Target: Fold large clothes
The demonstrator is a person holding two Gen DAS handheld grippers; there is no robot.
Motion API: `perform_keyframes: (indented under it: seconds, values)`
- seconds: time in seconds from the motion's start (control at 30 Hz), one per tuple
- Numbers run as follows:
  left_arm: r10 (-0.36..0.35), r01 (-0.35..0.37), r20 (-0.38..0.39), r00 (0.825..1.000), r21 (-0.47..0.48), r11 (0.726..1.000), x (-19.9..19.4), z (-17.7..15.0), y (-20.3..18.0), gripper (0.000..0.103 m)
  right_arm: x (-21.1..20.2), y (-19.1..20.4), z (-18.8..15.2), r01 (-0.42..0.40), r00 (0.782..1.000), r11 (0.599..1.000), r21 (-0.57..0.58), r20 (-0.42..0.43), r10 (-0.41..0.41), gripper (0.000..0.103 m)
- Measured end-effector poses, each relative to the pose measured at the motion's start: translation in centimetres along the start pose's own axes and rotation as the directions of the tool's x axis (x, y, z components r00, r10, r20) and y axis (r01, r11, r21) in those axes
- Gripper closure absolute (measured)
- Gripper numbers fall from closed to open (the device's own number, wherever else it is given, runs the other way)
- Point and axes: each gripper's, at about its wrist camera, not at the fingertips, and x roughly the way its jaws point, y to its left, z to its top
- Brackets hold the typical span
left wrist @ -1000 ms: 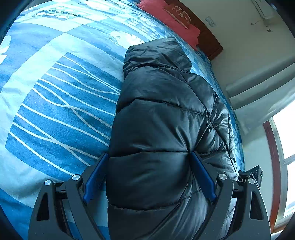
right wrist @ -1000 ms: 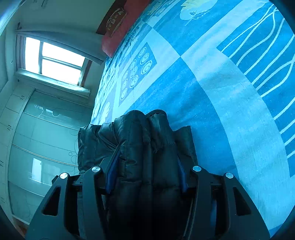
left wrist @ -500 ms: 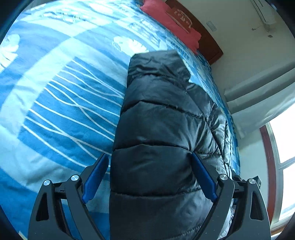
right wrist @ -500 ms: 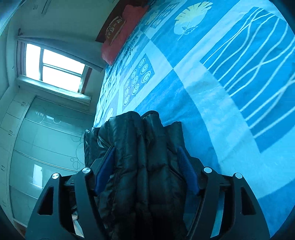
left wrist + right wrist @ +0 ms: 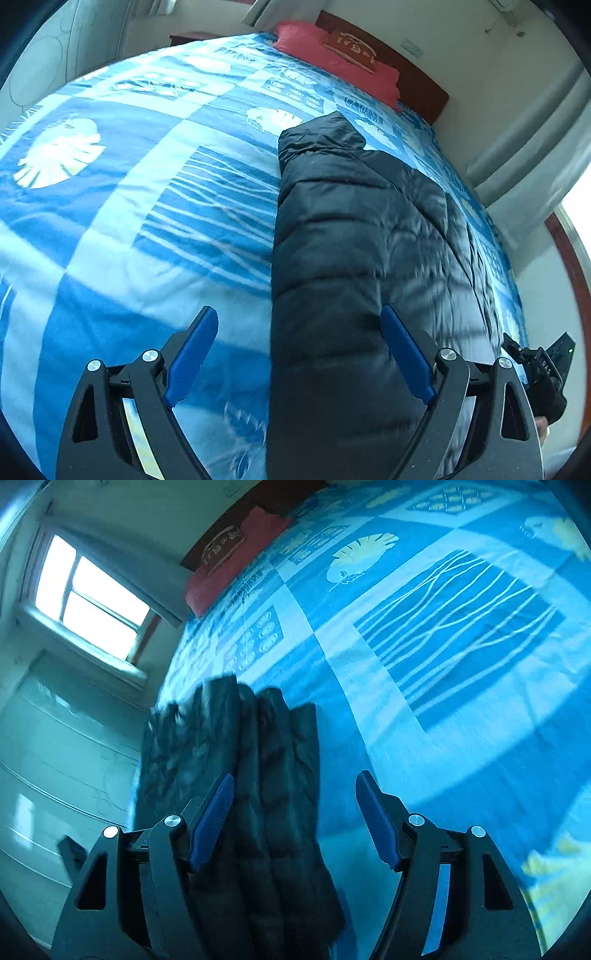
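Note:
A black quilted puffer jacket (image 5: 354, 236) lies folded lengthwise on the blue patterned bedspread (image 5: 147, 206). My left gripper (image 5: 299, 347) is open, raised above the jacket's near end, its right finger over the fabric and its left finger over the bedspread. In the right wrist view the jacket (image 5: 258, 775) lies in stacked folds near the bed's left side. My right gripper (image 5: 295, 812) is open above it, its left finger over the jacket. Neither gripper holds anything.
A red pillow (image 5: 340, 62) and a brown headboard (image 5: 424, 88) are at the bed's far end. A window (image 5: 92, 594) and wardrobe doors (image 5: 55, 757) stand past the bed's edge. The other gripper's body (image 5: 543, 373) shows at lower right.
Both grippers opened wider and lifted back from the jacket. The jacket stays lying on the bed, and both views now take in more of the room.

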Motion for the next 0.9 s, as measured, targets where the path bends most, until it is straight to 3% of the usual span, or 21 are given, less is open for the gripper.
perform_keyframes:
  seconds: [0.13, 0.3, 0.47, 0.9]
  values:
    - [0.023, -0.024, 0.019, 1.000, 0.025, 0.999, -1.9, -2.2, -0.4, 0.014, -1.9, 1.4, -2.3, 0.078, 0.997, 0.995, -0.063, 0.021, -0.077, 0.035]
    - [0.069, -0.074, 0.061, 0.996, 0.088, 0.993, -4.8, -4.8, -1.5, 0.014, -5.0, 3.4, -5.3, 0.217, 0.975, 0.960, -0.174, 0.092, -0.204, 0.032]
    - [0.107, -0.118, 0.083, 0.991, 0.144, 0.982, -6.8, -7.2, -2.6, 0.014, -7.2, 5.3, -8.4, 0.302, 0.952, 0.917, -0.262, 0.137, -0.274, 0.027]
    - [0.160, -0.190, 0.167, 0.973, 0.178, 0.965, -11.5, -11.6, -5.1, 0.014, -10.4, 10.1, -13.5, 0.328, 0.942, 0.869, -0.371, 0.201, -0.270, 0.025]
